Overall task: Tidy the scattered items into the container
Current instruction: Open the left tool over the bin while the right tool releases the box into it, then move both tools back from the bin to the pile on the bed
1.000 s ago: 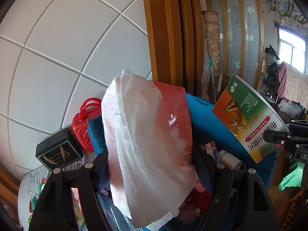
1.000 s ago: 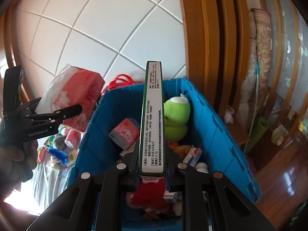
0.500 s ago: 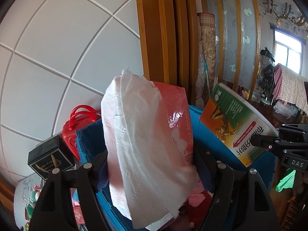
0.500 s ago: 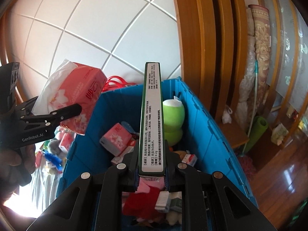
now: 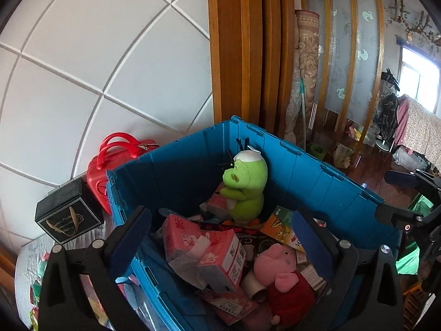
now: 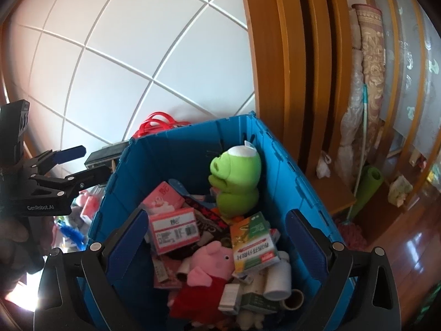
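The blue crate [image 5: 317, 176] [image 6: 300, 193] holds a green plush [image 5: 245, 187] [image 6: 234, 184], a pink pig plush [image 5: 286, 278] [image 6: 209, 264], a pink tissue pack [image 5: 204, 251] [image 6: 173, 229] and a green-and-orange medicine box [image 5: 284, 229] [image 6: 253, 242], among several other items. My left gripper [image 5: 220, 237] is open and empty above the crate's near side. My right gripper [image 6: 215, 237] is open and empty above the crate. In the right wrist view the left gripper [image 6: 80, 162] shows at the left, jaws apart.
A red case [image 5: 115, 160] and a black box [image 5: 66, 215] stand left of the crate by the white panelled wall. Several small items [image 6: 74, 220] lie on the surface left of the crate. Wooden frames, a rolled mat [image 6: 366, 187] and floor clutter are to the right.
Both grippers opened. The tissue pack left my left gripper and the medicine box left my right gripper; both now lie inside the crate.
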A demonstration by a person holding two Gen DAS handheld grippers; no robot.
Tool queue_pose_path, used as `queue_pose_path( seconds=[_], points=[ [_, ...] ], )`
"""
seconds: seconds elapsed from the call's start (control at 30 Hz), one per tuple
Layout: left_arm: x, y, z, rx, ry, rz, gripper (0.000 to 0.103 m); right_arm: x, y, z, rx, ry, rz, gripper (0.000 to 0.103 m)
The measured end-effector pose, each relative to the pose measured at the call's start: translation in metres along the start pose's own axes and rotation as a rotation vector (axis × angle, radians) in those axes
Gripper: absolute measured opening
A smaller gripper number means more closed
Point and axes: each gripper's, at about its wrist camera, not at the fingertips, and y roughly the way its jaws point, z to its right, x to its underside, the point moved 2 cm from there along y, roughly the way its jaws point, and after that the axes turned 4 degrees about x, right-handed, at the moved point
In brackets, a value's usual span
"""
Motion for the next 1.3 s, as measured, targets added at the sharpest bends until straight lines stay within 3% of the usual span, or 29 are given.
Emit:
queue_pose_path(
  seconds=[0.43,0.77,1.3],
  points=[
    [0.036,-0.031,-0.037,-0.051,-0.068,-0.024,0.103,0.007,-0.003,-0.042,-0.058,-0.029,-0.012,0.103],
    [0.071,-0.066,-0.072,-0.042,-0.102,-0.016,0.103,0.023,-0.018,-0.094,-0.058,-0.059,-0.021,0.103],
    [0.147,-0.135,-0.177,-0.058,-0.168,-0.038,0.103,0.045,-0.031,-0.252,-0.088,-0.163,-0.04,0.103]
  ],
)
